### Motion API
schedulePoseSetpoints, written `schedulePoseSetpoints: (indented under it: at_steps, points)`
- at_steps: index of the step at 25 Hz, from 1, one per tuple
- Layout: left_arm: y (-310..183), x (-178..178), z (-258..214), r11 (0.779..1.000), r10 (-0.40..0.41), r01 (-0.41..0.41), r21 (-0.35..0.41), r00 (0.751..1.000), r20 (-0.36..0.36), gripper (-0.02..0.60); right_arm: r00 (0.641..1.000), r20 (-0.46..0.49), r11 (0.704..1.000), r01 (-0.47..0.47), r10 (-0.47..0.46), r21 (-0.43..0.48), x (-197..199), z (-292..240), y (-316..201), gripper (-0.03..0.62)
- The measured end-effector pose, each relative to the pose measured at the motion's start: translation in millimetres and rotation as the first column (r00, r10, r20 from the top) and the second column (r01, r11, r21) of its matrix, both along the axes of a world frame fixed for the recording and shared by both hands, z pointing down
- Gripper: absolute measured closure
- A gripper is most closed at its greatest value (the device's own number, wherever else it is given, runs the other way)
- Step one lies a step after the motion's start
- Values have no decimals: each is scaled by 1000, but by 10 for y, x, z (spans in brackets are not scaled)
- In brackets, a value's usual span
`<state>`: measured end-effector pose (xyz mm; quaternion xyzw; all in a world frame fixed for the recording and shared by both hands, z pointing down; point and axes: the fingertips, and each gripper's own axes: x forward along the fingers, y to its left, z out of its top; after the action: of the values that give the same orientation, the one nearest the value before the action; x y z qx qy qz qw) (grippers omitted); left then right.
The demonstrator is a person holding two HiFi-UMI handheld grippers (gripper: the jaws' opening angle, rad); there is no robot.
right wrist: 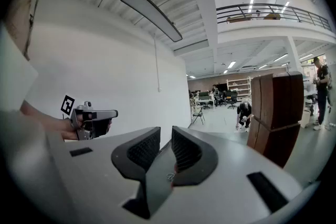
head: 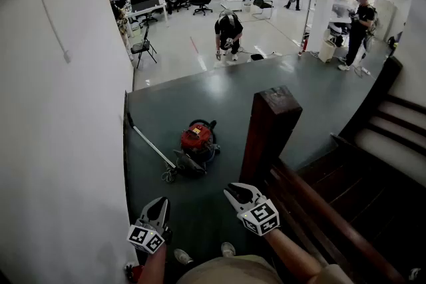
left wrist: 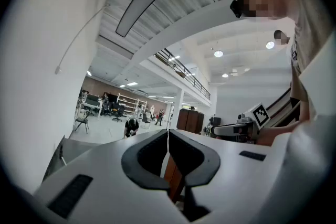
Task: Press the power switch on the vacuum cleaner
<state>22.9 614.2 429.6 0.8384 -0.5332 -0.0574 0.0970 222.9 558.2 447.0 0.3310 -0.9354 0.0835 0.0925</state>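
A red and black vacuum cleaner (head: pixel 197 144) lies on the dark green floor below me, its wand (head: pixel 148 145) running up and left towards the wall. Both grippers hang well short of it, near my feet. In the head view my left gripper (head: pixel 160 204) is at the lower left with its jaws together. In the left gripper view the left gripper (left wrist: pixel 168 132) has its tips touching and holds nothing. My right gripper (head: pixel 234 192) is a little to the right of it. In its own view the right gripper (right wrist: pixel 166 135) shows a narrow gap with nothing between the pads.
A dark wooden newel post (head: pixel 269 133) rises just right of the vacuum cleaner, with a stair rail (head: pixel 333 216) and steps (head: pixel 393 136) running off to the right. A white wall (head: pixel 60 143) closes the left side. Farther off a person crouches (head: pixel 228 33) on the hall floor; others stand beyond.
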Motion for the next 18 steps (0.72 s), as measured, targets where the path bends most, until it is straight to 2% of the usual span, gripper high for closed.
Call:
schedulePoseSetpoints:
  at_steps: [9,11,14,18]
  points:
    - [-102,37,1,1000,-11,11,0,1000,8,575,1000,16,1000,9,-9,-12,41,41,-92,520]
    - [-107,58,-15,1000,-13,13,3,1000,10,575,997,70,999,23,-21,-23,51,-3,-89,520]
    - [-105,93,-42,1000,-11,11,5,1000,17,575,974,224,996,44,-27,-73,81,-152,-77,506]
    - [-129,129,-61,1000,-4,4,1,999,33,575,975,222,999,29,-18,-43,124,-194,-108,493]
